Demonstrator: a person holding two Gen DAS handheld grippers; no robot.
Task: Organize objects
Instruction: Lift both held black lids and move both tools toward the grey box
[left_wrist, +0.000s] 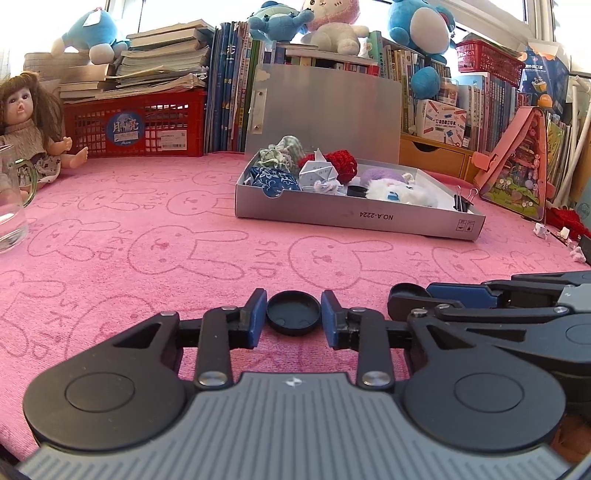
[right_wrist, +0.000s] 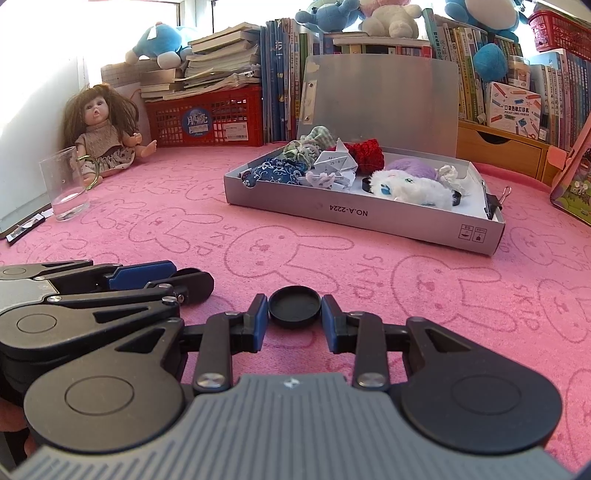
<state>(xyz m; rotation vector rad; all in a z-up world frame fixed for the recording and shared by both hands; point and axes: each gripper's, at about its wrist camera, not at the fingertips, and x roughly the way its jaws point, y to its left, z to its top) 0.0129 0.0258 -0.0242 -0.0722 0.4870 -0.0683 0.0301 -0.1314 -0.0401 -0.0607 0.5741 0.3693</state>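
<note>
Black caps: the left gripper (left_wrist: 293, 314) has its blue pads pinched on one black cap (left_wrist: 293, 312) by the rim, and the right gripper (right_wrist: 294, 307) clamps its own cap (right_wrist: 294, 307) the same way, both low over the pink towel (left_wrist: 147, 266). They look light, rigid, slick plastic; opposite rim edges seem the safest hold. The grey box (right_wrist: 364, 218) sits beyond.
</note>
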